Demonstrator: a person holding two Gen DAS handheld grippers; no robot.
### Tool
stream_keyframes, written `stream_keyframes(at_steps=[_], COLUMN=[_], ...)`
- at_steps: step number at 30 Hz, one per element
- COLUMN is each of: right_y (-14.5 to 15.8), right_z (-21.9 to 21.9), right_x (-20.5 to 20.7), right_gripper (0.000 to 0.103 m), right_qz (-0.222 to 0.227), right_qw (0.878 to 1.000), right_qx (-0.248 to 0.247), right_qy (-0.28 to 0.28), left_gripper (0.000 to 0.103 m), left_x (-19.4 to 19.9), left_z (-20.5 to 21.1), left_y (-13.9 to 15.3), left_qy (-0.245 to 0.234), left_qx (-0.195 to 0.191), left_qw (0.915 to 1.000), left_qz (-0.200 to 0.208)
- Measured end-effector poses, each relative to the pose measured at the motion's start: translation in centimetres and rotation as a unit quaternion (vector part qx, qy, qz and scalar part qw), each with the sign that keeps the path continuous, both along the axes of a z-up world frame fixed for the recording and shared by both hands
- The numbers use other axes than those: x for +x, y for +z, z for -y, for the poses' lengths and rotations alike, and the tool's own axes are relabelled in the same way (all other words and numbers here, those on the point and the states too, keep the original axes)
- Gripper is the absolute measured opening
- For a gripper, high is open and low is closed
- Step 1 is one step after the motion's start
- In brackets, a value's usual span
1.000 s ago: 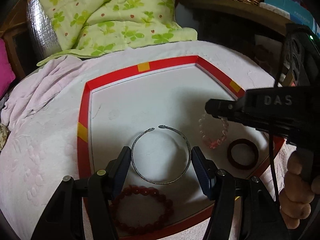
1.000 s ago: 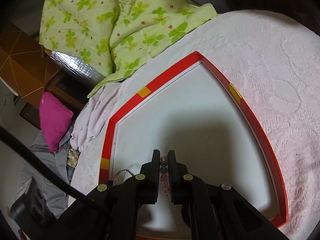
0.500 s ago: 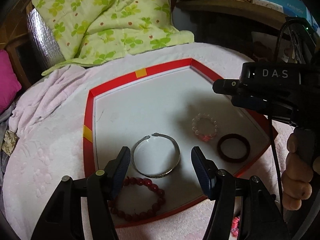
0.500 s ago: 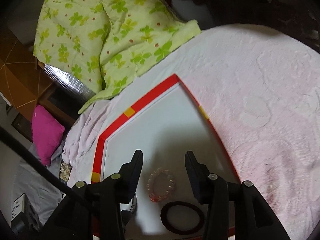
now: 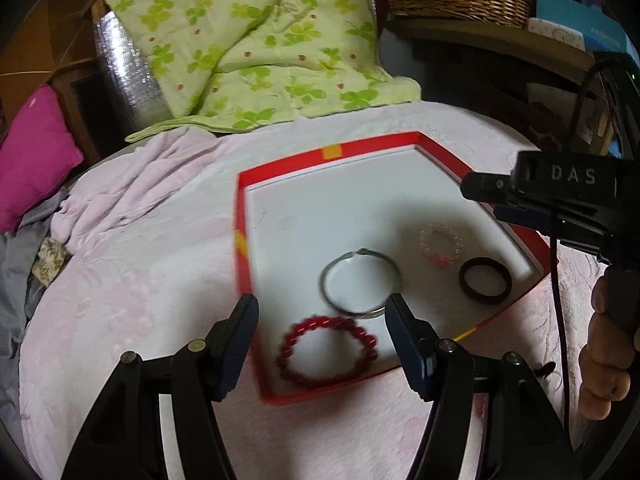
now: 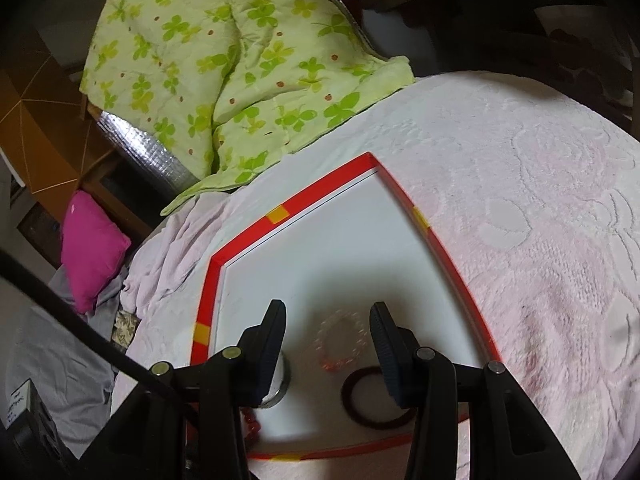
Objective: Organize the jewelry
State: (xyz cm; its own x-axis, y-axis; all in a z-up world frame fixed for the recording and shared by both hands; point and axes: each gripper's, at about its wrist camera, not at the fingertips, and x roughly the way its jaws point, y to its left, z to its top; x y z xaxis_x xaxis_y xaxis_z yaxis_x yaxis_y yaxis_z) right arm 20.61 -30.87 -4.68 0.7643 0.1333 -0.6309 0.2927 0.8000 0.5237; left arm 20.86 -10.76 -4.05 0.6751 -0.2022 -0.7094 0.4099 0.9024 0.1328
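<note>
**Four bracelets in the tray, both tongs empty above it**

In the left wrist view, the left tongs stand apart with nothing between the pads. Ahead of and below them, inside the red-rimmed tray, lie the red bead bracelet nearest the near rim, then the silver bangle just beyond it, its open ends pointing toward the far rim. Further right sit the pale pink bead bracelet and the dark brown ring bangle, close together near the right rim. The tray rests on a pink blanket.

The right tongs have just been opening and now stand apart and empty; the pale pink bead bracelet lies on the tray floor below the gap, untouched. The dark brown ring bangle lies just nearer, partly behind the right finger.

By my reading, the right hand is nearer the pink and brown pieces, the left nearer the red and silver ones.

Motion blur softens the tray and the beads in both views. In the right wrist view the silver bangle and red beads show only as slivers beside the left finger. Whether more jewelry waits outside the tray cannot be told.
</note>
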Motion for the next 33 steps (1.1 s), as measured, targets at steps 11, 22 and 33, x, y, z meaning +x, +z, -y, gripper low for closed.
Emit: stream_keyframes(at_steps=[11, 22, 33], right_y=[1.7, 0.8, -2.1], right_z=[-0.9, 0.6, 1.2], right_x=[-3.1, -8.0, -12.1], right_gripper=[0.048, 0.047, 0.047], right_qz=[0.015, -0.01, -0.061], right_qw=[0.999, 0.997, 0.991], right_qx=[0.004, 0.049, 0.099], right_qy=[0.048, 0.054, 0.06], left_gripper=[0.067, 0.067, 0.067], left_x=[-2.4, -4.5, -9.0], left_z=[-4.5, -7.5, -9.5], left_y=[1.2, 1.2, 0.2], left_qy=[0.007, 0.022, 0.022], left_qx=[0.03, 0.037, -0.007], left_qw=[0.9993, 0.9989, 0.999], left_qz=[0.021, 0.015, -0.039])
